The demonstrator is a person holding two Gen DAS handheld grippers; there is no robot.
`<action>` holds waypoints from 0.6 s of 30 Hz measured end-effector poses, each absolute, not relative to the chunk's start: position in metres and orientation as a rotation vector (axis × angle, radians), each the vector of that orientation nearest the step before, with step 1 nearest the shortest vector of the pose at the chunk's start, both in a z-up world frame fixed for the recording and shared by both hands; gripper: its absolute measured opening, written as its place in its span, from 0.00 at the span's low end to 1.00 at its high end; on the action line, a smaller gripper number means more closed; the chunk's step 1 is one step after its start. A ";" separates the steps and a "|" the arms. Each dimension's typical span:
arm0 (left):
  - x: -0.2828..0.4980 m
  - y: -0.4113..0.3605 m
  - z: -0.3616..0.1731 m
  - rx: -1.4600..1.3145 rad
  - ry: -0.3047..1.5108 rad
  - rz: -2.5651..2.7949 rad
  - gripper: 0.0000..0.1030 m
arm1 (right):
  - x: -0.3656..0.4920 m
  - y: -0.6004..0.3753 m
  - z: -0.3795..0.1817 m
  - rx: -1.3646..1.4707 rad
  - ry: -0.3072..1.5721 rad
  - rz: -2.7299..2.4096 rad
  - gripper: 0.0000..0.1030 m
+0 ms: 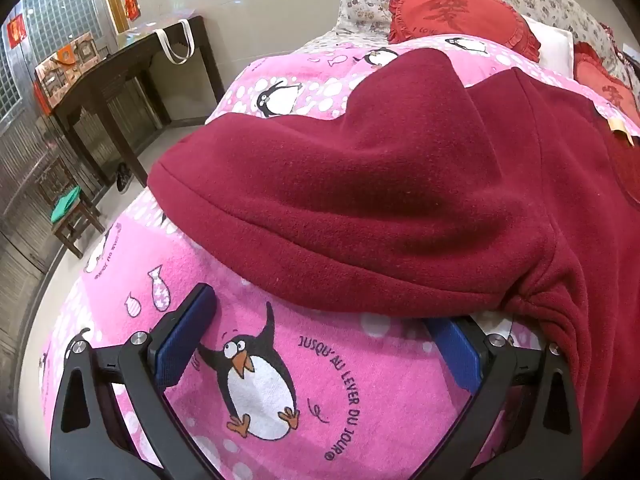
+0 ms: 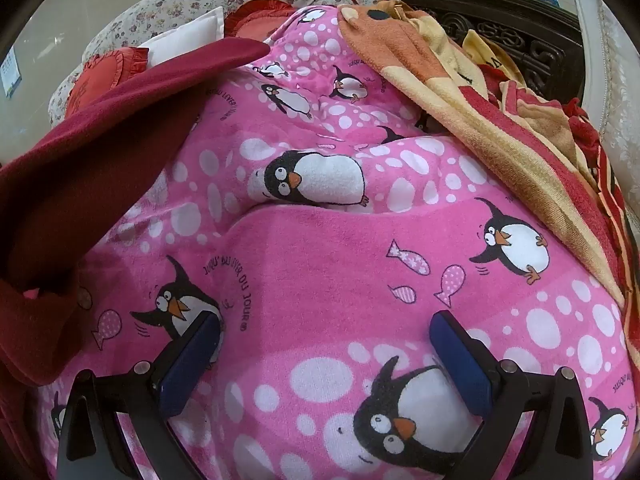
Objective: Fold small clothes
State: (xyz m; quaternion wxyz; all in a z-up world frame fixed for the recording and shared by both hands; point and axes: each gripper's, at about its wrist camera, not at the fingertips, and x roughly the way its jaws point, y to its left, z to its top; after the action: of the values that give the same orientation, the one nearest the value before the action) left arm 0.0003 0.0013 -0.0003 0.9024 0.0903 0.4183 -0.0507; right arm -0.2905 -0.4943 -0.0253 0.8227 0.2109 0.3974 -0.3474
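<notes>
A dark red fleece garment (image 1: pixel 400 200) lies spread on a pink penguin blanket (image 1: pixel 312 392). One sleeve or flap is folded across toward the left. My left gripper (image 1: pixel 324 320) stands open just short of the garment's near hem, and its right fingertip is tucked under the bunched edge. Nothing sits between its blue pads (image 1: pixel 188 332). In the right wrist view the same red garment (image 2: pixel 100 152) lies at the left. My right gripper (image 2: pixel 324 344) is open over bare pink blanket (image 2: pixel 320 264), well to the right of the garment.
Red heart cushions (image 1: pixel 460 16) and a floral pillow (image 1: pixel 368 0) lie at the bed's far end. An orange and yellow towel pile (image 2: pixel 500 112) lies on the right. A dark wooden table (image 1: pixel 120 80) and a stool (image 1: pixel 72 216) stand on the floor to the left.
</notes>
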 end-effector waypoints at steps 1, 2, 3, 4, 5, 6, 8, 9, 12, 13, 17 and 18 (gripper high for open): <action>0.001 0.003 0.000 0.184 0.866 -0.106 0.99 | -0.290 -0.494 -0.026 0.448 0.845 -0.739 1.00; 0.000 0.001 0.000 0.207 0.862 -0.095 0.99 | -0.290 -0.494 -0.026 0.448 0.845 -0.739 1.00; 0.000 0.002 0.000 0.206 0.868 -0.094 0.99 | -0.290 -0.494 -0.026 0.448 0.845 -0.739 1.00; 0.000 0.003 0.000 0.206 0.879 -0.099 0.99 | -0.290 -0.494 -0.026 0.448 0.845 -0.739 1.00; -0.001 0.004 0.001 0.210 0.900 -0.112 0.99 | -0.290 -0.494 -0.026 0.448 0.845 -0.739 1.00; -0.002 0.006 0.003 0.220 0.925 -0.132 0.99 | -0.290 -0.494 -0.026 0.448 0.845 -0.739 1.00; -0.008 0.011 0.008 0.226 0.957 -0.155 0.99 | -0.290 -0.494 -0.026 0.448 0.845 -0.739 1.00; -0.011 0.014 0.009 0.210 0.958 -0.163 0.99 | -0.290 -0.494 -0.026 0.448 0.845 -0.739 1.00; -0.026 0.023 0.024 0.190 0.940 -0.191 0.99 | -0.290 -0.494 -0.026 0.448 0.845 -0.739 1.00; -0.032 0.025 0.030 0.193 0.927 -0.198 0.99 | -0.290 -0.494 -0.026 0.445 0.849 -0.740 1.00; -0.050 0.026 0.051 0.195 0.887 -0.231 0.99 | -0.290 -0.493 -0.026 0.441 0.851 -0.741 1.00; -0.056 0.026 0.054 0.197 0.879 -0.240 0.99 | -0.290 -0.493 -0.026 0.442 0.850 -0.740 1.00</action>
State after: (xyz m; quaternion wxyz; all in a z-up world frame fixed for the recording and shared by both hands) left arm -0.0559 0.0265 0.0545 0.8932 0.0951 0.4240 -0.1158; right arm -0.2905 -0.4931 -0.0262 0.8222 0.2078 0.3997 -0.3478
